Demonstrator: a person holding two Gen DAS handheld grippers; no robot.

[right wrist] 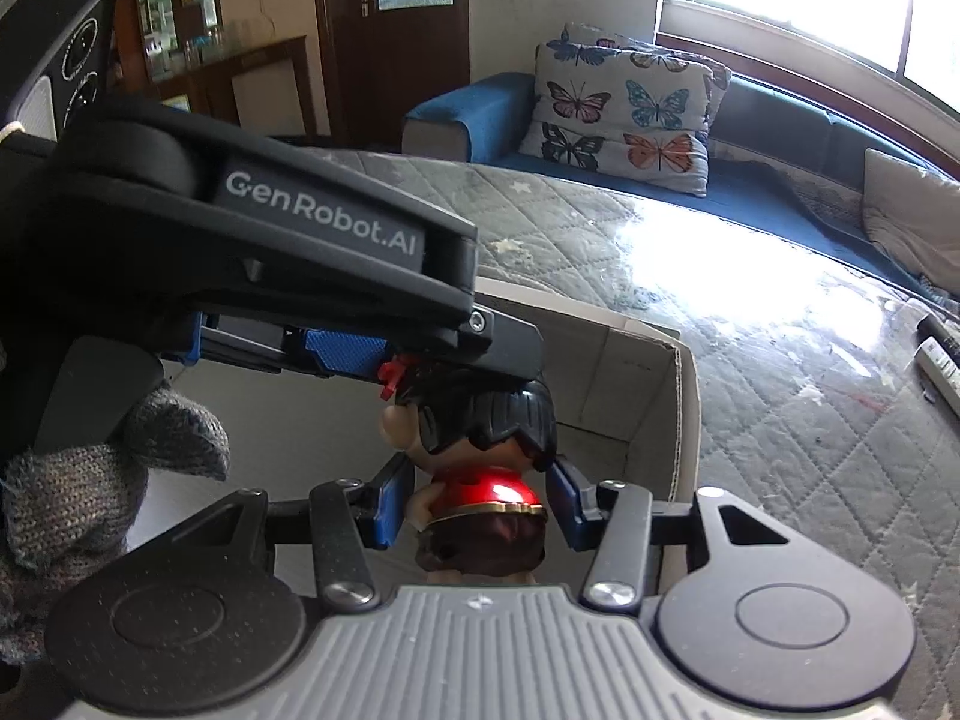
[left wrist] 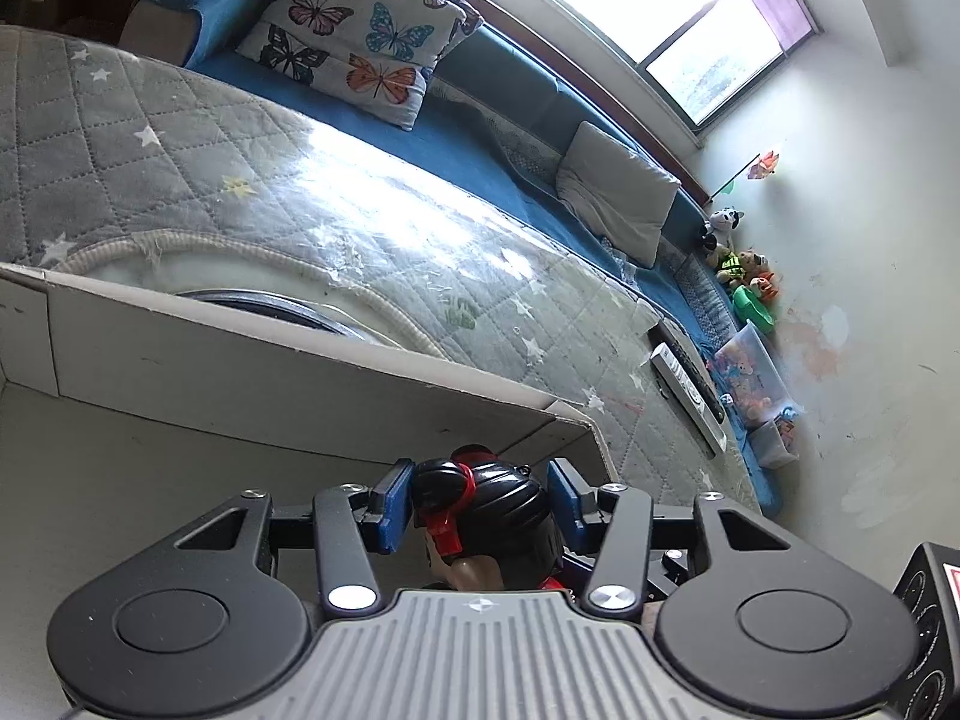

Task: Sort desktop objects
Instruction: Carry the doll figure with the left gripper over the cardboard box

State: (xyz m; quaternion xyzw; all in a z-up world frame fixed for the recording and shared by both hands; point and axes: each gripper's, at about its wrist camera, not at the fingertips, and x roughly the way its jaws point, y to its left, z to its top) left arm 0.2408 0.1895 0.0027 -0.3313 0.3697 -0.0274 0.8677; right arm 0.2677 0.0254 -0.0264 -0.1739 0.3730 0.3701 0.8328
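Red-bodied doll [right wrist: 480, 450] seemingly between both claws.

Quilted table [left wrist: 252, 180] bears cardboard box [left wrist: 288, 366] and remotes [left wrist: 690, 384].

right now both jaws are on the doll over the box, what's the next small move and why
Probably open the left gripper and back it off. It clamps the doll's head while the right gripper already grips the body above the open box, so one hold is enough to lower it in.

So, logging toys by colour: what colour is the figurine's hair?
Black, with a red tie; the figurine shows best in the right wrist view.
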